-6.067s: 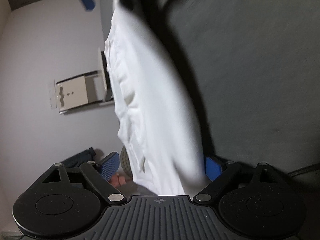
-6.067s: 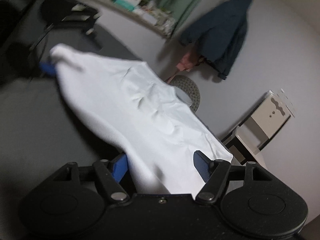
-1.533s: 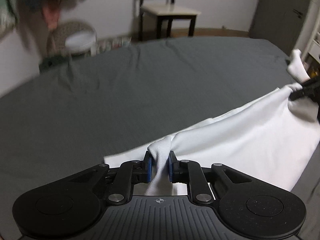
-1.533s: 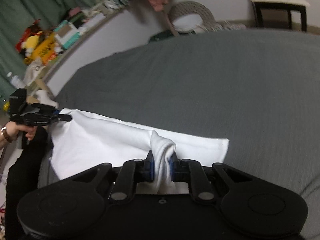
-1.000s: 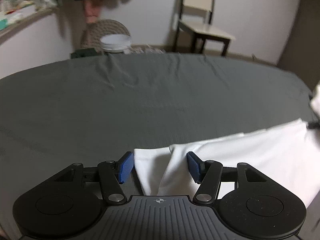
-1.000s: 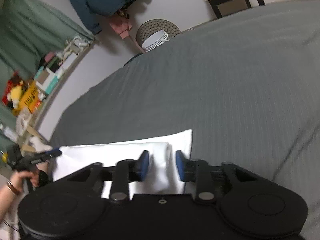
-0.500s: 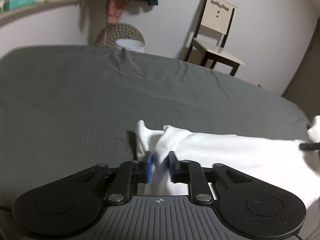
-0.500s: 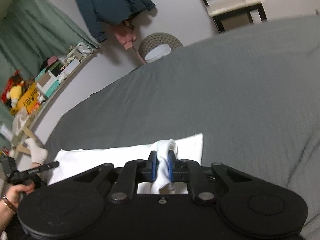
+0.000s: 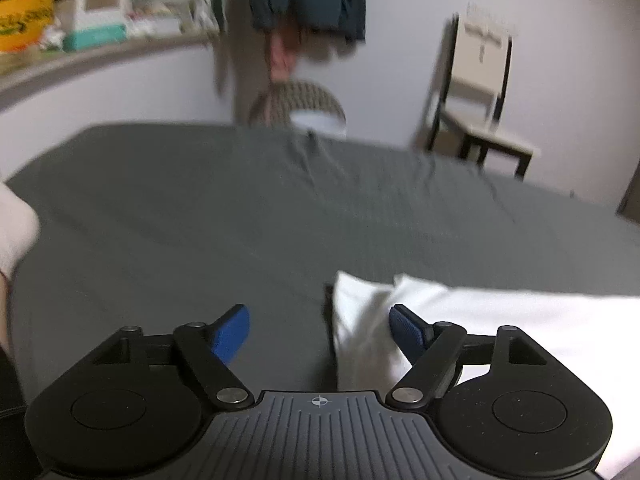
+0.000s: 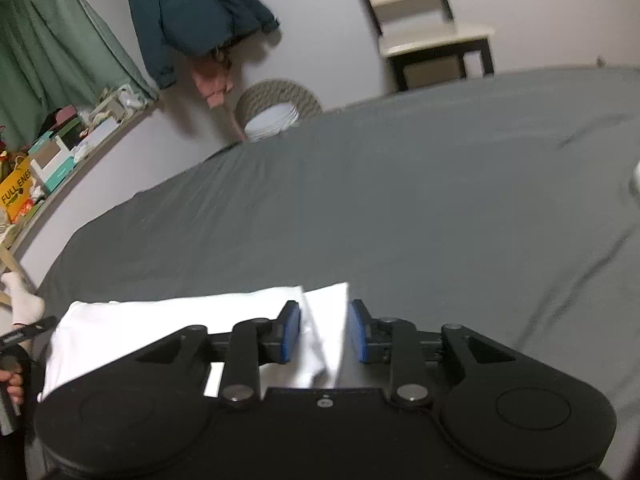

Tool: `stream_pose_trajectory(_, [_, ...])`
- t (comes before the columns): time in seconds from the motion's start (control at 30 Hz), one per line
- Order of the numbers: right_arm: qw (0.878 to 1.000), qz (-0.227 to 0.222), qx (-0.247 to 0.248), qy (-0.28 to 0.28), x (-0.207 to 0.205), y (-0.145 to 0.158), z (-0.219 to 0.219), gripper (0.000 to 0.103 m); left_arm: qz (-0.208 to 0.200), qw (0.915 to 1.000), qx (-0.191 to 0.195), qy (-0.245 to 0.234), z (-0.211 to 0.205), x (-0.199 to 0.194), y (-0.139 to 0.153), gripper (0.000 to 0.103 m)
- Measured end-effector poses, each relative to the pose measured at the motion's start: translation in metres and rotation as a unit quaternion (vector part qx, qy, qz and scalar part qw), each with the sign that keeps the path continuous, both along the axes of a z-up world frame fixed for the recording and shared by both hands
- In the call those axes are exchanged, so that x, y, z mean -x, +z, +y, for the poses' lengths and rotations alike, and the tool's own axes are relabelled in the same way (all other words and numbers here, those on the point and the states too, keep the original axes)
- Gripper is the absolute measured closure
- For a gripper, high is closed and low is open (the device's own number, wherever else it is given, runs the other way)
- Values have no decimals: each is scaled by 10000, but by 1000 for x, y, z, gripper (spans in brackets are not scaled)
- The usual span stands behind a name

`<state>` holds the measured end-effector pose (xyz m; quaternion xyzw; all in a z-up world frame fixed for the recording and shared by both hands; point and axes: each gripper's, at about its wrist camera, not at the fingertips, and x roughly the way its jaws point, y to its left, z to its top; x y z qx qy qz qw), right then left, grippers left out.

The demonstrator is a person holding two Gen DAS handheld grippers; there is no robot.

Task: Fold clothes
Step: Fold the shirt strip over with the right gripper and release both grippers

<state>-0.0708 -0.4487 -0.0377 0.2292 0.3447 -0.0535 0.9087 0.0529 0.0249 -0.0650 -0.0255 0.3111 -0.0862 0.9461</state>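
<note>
A white garment (image 9: 500, 320) lies folded in a long strip on the grey bed (image 9: 240, 220). In the left wrist view its left end sits just inside the right finger of my left gripper (image 9: 320, 332), which is open and holds nothing. In the right wrist view the garment (image 10: 180, 320) runs off to the left, and its right corner lies loose between the blue pads of my right gripper (image 10: 325, 336), whose jaws are parted. My left gripper (image 10: 24, 334) shows small at the far left there, in a person's hand.
The grey bed (image 10: 400, 220) stretches ahead. Beyond it stand a chair (image 10: 432, 40), a woven basket (image 10: 280, 108), a hanging dark jacket (image 10: 192, 12) and a cluttered shelf (image 10: 48, 160) along the left wall. A white sock (image 10: 24, 304) is at the left edge.
Half a second ago both grippers were shut on the garment's ends. Both have now opened and let the cloth drop flat. The left wrist view has swung left.
</note>
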Motion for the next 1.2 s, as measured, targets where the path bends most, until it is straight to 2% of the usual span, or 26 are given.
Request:
stream_pose_trajectory(0.07, [9997, -230, 6, 15, 10, 8, 5, 75, -392, 9989, 252, -61, 2, 17, 9, 26])
stream_pose_trajectory(0.13, [9980, -508, -71, 380, 17, 14, 19, 75, -582, 9952, 595, -510, -8, 29, 14, 26])
stream_pose_trajectory(0.23, [9931, -611, 19, 998, 19, 13, 50, 70, -554, 9862, 857, -1306, -38, 44, 14, 26])
stream_pose_trajectory(0.3, [9929, -338, 238, 1114, 17, 1, 64, 69, -301, 9828, 672, -1691, -60, 51, 5, 26])
stream_pose_trajectory(0.33, [9932, -166, 348, 1102, 16, -7, 67, 70, -144, 9835, 463, -1745, -69, 52, -2, 26])
stream_pose_trajectory(0.4, [9937, -129, 340, 1064, 18, -15, 64, 73, 171, 9857, 25, -1679, -78, 51, -16, 26])
stream_pose_trajectory(0.43, [9951, -125, 334, 927, 20, -14, 60, 73, 235, 9866, -35, -1614, -74, 50, -19, 26])
stream_pose_trajectory(0.5, [9973, -117, 321, 650, 25, -11, 52, 69, 320, 9883, -62, -1493, -63, 47, -25, 26])
stream_pose_trajectory(0.63, [9993, -20, 327, 156, 42, -15, 41, 66, 584, 9936, 225, -937, -42, 38, -18, 26])
stream_pose_trajectory(0.7, [9988, -83, 473, 52, 47, -10, 45, 58, 537, 9965, 60, -632, -36, 41, -12, 26])
stream_pose_trajectory(0.73, [9978, -172, 643, 3, 51, -6, 51, 49, 486, 9976, -26, -490, -33, 43, -9, 26])
stream_pose_trajectory(0.8, [9956, -357, 865, -89, 58, 0, 58, 38, 180, 9989, 66, -425, -26, 54, 0, 26])
stream_pose_trajectory(0.87, [9947, -551, 855, -131, 60, 6, 63, 38, -219, 9972, 358, -617, -25, 69, 14, 26])
stream_pose_trajectory(0.93, [9938, -698, 854, -103, 64, 12, 77, 37, -504, 9919, 678, -946, -35, 87, 27, 26])
stream_pose_trajectory(1.03, [9901, -907, 1071, 74, 69, 17, 111, 34, -564, 9820, 979, -1516, -67, 106, 32, 26])
stream_pose_trajectory(1.07, [9880, -947, 1210, 184, 70, 17, 125, 32, -476, 9811, 895, -1647, -79, 107, 29, 26])
stream_pose_trajectory(1.1, [9845, -899, 1468, 332, 66, 14, 140, 25, -376, 9806, 769, -1765, -91, 107, 25, 26])
stream_pose_trajectory(1.2, [9697, -740, 2174, 833, 52, 2, 182, 24, -96, 9781, 343, -2052, -121, 106, 9, 26])
